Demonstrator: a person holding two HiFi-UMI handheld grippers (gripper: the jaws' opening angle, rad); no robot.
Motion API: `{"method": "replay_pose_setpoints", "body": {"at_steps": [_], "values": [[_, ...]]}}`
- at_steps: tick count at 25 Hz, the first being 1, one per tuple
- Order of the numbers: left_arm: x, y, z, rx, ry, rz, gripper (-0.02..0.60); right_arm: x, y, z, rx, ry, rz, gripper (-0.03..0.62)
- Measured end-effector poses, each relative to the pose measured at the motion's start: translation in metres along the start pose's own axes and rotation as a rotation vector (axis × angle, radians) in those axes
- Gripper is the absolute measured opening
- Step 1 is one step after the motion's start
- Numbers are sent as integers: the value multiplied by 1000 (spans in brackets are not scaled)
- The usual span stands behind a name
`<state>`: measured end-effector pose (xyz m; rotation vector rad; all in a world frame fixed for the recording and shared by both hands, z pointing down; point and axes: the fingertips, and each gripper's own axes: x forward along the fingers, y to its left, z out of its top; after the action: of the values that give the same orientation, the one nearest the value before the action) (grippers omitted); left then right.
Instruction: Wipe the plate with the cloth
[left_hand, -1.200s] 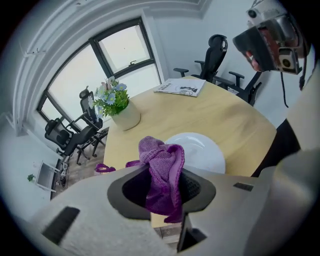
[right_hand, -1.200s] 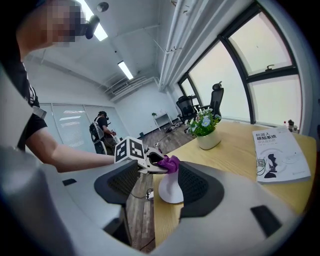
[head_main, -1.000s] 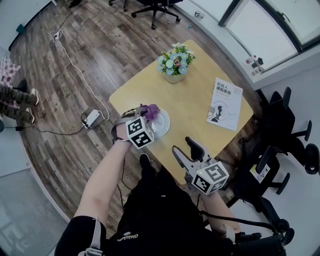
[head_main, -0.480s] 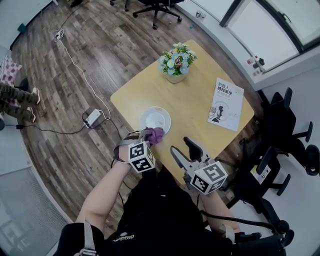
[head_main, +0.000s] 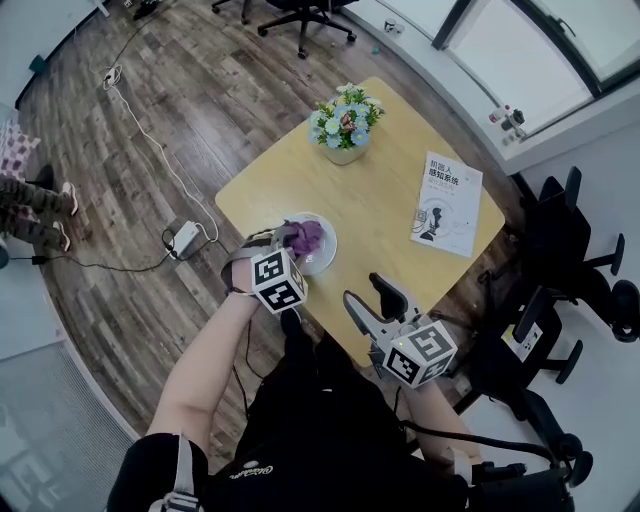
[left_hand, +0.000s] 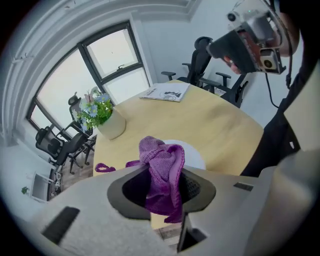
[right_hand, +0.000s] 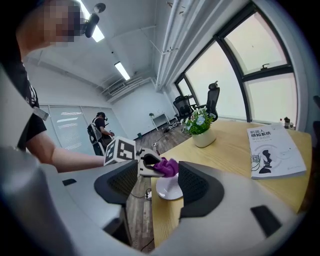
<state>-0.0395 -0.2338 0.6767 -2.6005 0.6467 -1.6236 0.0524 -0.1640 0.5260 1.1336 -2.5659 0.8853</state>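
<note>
In the head view, your left gripper (head_main: 290, 238) was clenched on the purple cloth (head_main: 306, 236), which sat over the near-left part of the white plate (head_main: 322, 252). The plate lay on the table (head_main: 390, 190) close to the edge nearest you. Your right gripper (head_main: 372, 300) hung off that edge, well apart from the plate and steadying nothing. That was the main risk: a hard stroke pulled toward you could have dragged the unheld plate to the edge or over it.

In the left gripper view, the jaws gripped the cloth (left_hand: 165, 170) as a bunched wad, with one fold standing up and a tail hanging below. The plate (left_hand: 192, 152) showed just beyond it. Only a lump of fabric faced the dish, so your strokes could have missed much of the surface. A loose loop trailing to the left could also have snagged on the rim, and friction might have tugged the wad out of the grip.

In the right gripper view, the jaws stood apart with nothing between them. Past them, the cloth (right_hand: 167, 167) sat right above the plate (right_hand: 167, 190). I couldn't tell whether the two were touching. Pressing down blind on the rim could have tipped the dish.
</note>
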Motion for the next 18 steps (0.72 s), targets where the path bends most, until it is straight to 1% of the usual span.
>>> {"method": "replay_pose_setpoints", "body": {"at_steps": [3,5,7,13,16,18], "values": [[12,33,8,9,15,28,118,-3,-4,-3,9,1,-10,253],[18,41,13,12,21,26,118,-4,-6,-4,13,2,-17,253],[22,40,16,17,24,16,118,-5,-8,-5,16,2,-20,253],[20,10,15,32,13,-15,118,-5,-9,-8,20,-1,-18,253],[10,-14,15,29,-2,-39,118,-3,-7,-8,23,-2,-15,253],[5,-34,13,47,-2,-52,118,-1,-4,-9,24,-2,-7,253]]}}
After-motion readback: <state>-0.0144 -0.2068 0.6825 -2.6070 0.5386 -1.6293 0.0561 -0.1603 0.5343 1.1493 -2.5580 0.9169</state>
